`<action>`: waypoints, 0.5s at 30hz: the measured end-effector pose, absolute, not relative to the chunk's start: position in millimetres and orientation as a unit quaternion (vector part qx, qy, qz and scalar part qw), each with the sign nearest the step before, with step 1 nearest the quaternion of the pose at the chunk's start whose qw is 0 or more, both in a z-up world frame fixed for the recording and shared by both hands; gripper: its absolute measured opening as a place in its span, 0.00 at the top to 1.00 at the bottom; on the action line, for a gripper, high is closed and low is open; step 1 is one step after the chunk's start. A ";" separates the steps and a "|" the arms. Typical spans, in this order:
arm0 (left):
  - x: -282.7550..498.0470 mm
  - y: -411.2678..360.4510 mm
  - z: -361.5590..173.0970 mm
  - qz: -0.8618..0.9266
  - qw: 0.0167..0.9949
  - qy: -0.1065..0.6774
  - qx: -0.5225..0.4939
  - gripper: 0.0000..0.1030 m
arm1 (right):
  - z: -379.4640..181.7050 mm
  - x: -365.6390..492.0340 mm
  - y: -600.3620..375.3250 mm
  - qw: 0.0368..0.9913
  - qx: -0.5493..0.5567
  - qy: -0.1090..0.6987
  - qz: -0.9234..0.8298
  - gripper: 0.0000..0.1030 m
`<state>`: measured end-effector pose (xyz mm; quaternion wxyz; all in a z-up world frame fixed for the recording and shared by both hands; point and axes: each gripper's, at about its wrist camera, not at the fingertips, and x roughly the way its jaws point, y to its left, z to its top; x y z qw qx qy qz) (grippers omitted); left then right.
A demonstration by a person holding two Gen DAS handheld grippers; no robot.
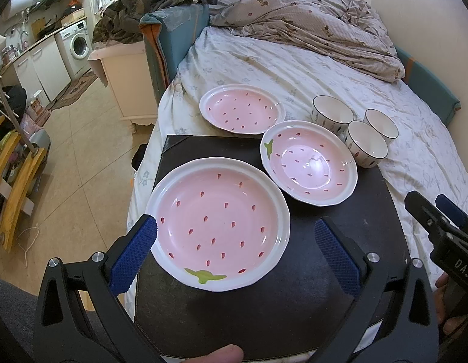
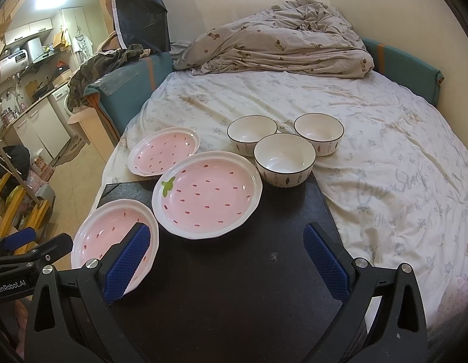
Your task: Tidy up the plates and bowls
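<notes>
While both claws hover with jaws spread, holding nothing | left gripper (image 1: 235,249): nearest strawberry plate (image 1: 217,224) lies between its fingers on black mat (image 1: 339,199) | right gripper (image 2: 226,255): second plate (image 2: 206,193) just ahead, three bowls (image 2: 283,163) beyond.

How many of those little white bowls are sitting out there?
3, all clustered on the bed: the near bowl by the black mat's far corner, the far-left bowl, and the far-right bowl. None looks hidden.
</notes>
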<state>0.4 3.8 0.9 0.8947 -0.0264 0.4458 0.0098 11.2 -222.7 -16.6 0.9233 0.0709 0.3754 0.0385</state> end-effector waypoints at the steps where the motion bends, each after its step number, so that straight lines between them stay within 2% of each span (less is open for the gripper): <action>1: 0.5 3.8 1.0 0.009 0.895 0.446 -0.027 0.00 | -16.9 11.1 -222.6 0.923 0.071 0.375 0.039 0.00; 15: 0.7 4.9 0.0 0.010 0.894 0.446 -0.028 0.00 | -16.6 11.2 -222.9 0.923 0.071 0.376 0.038 0.00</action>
